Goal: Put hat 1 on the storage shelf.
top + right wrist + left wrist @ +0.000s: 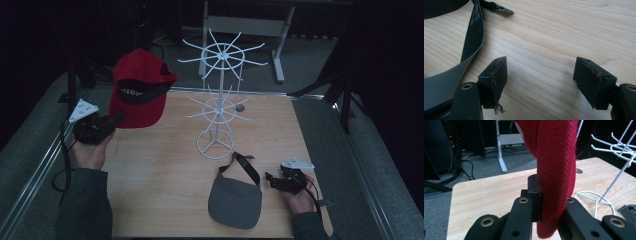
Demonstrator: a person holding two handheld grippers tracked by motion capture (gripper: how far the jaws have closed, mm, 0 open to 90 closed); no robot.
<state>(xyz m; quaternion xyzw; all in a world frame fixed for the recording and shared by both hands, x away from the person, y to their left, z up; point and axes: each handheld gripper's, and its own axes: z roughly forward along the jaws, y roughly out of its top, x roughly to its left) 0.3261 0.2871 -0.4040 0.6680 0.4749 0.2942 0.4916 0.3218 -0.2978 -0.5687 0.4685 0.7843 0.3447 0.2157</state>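
A red cap [137, 90] hangs in the air above the table's left side, left of the white wire hat stand [217, 107]. My left gripper [116, 120] is shut on the cap's lower edge; the left gripper view has the red fabric [555, 175] pinched between the two black jaws. A grey visor cap [235, 200] with a black strap [244, 165] lies flat near the front edge. My right gripper [270, 179] rests on the table just right of the visor, open, nothing between its pads [496, 80]. The visor's strap [474, 32] lies to their left.
The wooden table [165, 170] stands on grey carpet with metal rails on both sides. A metal desk frame [245, 25] is behind the table. The stand's round base [589, 197] is close to the right of the held cap.
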